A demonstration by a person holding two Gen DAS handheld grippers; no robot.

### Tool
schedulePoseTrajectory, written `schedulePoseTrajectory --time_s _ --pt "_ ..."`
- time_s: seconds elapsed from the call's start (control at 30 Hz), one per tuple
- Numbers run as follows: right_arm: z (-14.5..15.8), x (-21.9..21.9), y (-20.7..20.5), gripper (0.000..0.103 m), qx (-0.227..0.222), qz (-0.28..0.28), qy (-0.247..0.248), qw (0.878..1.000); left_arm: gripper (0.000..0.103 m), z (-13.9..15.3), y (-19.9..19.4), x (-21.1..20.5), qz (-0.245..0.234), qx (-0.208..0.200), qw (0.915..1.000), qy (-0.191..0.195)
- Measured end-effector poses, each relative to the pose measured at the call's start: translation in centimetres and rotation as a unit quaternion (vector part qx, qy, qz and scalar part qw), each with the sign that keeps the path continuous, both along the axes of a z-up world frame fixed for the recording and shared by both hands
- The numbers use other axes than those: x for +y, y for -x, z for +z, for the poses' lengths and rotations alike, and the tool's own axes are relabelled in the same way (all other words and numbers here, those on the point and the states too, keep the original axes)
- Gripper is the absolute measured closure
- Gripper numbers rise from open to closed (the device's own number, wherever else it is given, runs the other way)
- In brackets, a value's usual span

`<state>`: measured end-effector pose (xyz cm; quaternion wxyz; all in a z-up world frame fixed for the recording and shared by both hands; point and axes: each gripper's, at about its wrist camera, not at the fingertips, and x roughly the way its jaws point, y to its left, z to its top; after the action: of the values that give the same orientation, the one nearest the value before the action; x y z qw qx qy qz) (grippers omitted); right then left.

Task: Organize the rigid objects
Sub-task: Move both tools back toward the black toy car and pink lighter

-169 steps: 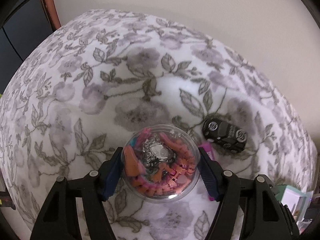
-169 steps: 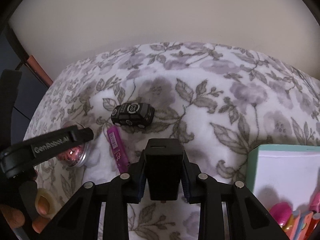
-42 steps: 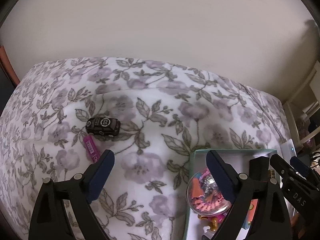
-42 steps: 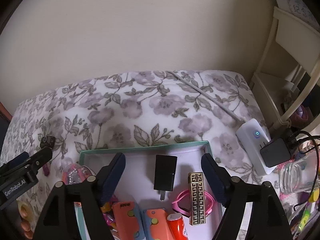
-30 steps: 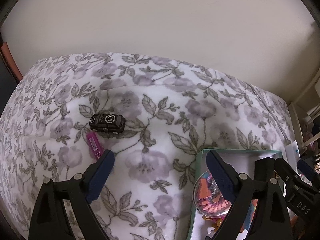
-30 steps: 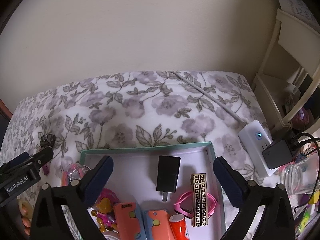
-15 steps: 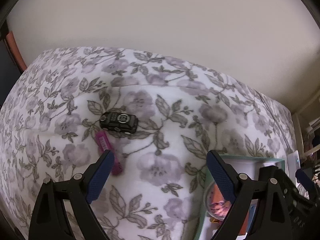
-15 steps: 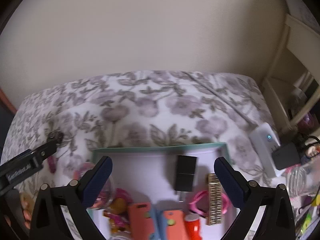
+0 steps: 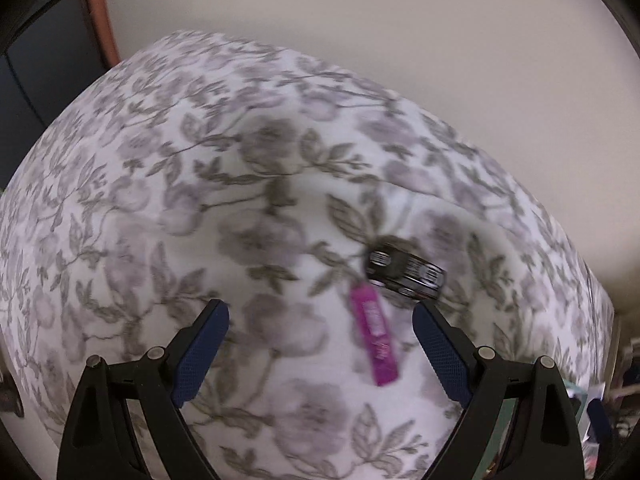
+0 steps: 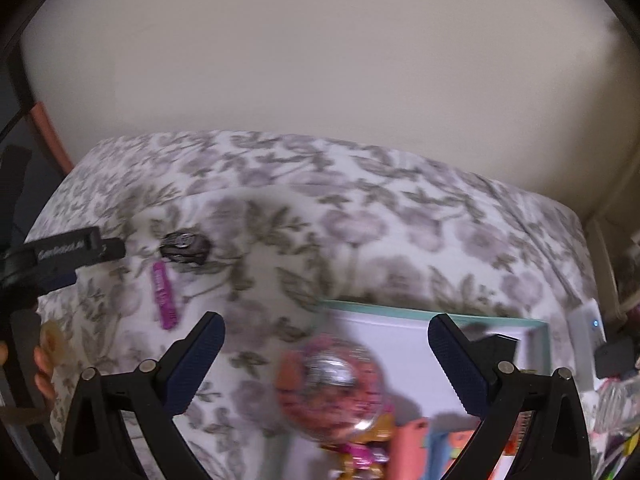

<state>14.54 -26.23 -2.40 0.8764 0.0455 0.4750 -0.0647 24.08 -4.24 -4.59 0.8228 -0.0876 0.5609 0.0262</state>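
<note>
A black toy car and a magenta stick lie on the floral bedspread. My left gripper is open and empty, just short of them; the stick lies between its fingers, nearer the right one. In the right wrist view the car and stick sit at the left. My right gripper is open and empty above the teal-rimmed box, which holds a clear round tub of pink and orange bits and a black adapter. Both views are blurred.
The left gripper's arm reaches in from the left of the right wrist view. A white plug-in unit and cables lie right of the box. A cream wall backs the bed. More coloured items lie in the box's near part.
Both grippers have swung left. The left gripper has come closer to the car and stick, which now lie by its right finger. The box has slid right in the right wrist view.
</note>
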Motion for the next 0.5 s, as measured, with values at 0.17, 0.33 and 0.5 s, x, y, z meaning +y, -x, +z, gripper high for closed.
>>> schedulePoseTrajectory --time_s 0.17,0.33,0.5 --pt "-0.6 3.7 -1.2 0.000 0.006 0.033 0.004 0.999 0.010 0.2 -0.5 2.9 0.028 0.000 0.9996 0.003" --pt "-1.0 6.7 -1.9 0.000 -0.001 0.068 -0.009 0.998 0.010 0.3 -0.9 4.7 0.046 0.000 0.9989 0.007" --pt "-1.6 7.6 -2.4 0.000 -0.005 0.070 -0.020 0.997 0.010 -0.2 -1.1 5.1 0.042 0.005 0.9990 0.016"
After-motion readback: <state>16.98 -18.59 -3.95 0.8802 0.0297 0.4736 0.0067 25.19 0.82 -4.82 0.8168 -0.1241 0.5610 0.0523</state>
